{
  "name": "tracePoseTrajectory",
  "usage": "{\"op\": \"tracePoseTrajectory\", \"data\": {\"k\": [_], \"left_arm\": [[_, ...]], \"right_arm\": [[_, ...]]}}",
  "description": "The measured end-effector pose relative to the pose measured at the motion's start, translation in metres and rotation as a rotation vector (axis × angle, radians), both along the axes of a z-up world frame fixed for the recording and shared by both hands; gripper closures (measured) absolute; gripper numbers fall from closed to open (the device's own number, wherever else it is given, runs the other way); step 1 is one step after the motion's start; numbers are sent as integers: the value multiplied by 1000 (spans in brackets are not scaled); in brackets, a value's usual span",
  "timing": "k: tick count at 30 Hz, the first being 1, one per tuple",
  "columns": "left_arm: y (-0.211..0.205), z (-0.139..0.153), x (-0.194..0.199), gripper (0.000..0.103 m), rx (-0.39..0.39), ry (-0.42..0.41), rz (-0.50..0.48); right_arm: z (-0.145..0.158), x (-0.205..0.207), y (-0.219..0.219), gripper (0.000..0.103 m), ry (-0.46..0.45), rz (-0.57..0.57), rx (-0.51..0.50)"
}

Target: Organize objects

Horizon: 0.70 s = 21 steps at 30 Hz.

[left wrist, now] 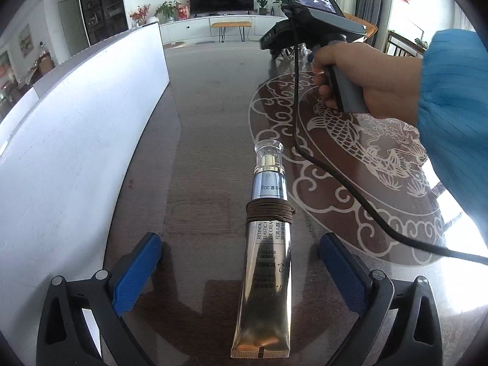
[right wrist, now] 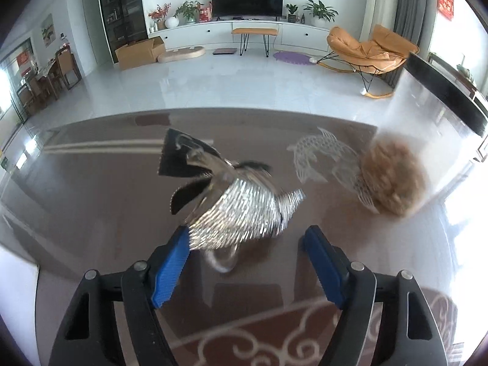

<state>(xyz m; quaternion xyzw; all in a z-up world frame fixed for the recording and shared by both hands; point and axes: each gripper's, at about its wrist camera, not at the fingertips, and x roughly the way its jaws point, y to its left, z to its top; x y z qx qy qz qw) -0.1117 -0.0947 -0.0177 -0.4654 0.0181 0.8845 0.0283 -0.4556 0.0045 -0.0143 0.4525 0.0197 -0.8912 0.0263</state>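
Observation:
A gold and silver eye-cream tube with a clear cap lies on the glass table, a brown hair tie wound around it. My left gripper is open, its blue pads on either side of the tube and apart from it. In the right wrist view a silver sequined bow hair clip with black ribbon ends lies on the table. My right gripper is open just behind it, the left pad near the clip's edge. A tan furry pompom lies to the right.
A white board stands along the table's left side. The right hand-held gripper body and its black cable cross the table ahead. The table's far edge drops to a white floor.

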Motion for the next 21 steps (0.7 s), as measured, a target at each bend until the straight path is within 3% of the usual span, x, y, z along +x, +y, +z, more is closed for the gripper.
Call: {"op": "tracePoseTrajectory", "data": {"k": [1,2,3,8,11,17,21], "left_arm": [[0,0,0,0,0,0,0],[0,0,0,0,0,0,0],[0,0,1,0,0,0,0],[-1,1,1,0,0,0,0],[-1,1,1,0,0,0,0],[-1,0,1,0,1,0,0],[-1,0,1,0,1,0,1]], "right_arm": [[1,-3,0,42,8,-4,-1],[3,-1,2,65,17,-1,0],[4,1,2,69,30,-1,-1],[4,24,12,71,30,32,-36],[4,58,26,71,29,67,-35],[4,189,72,71,30,153,4],[5,303,122,71,29,89,1]]}}
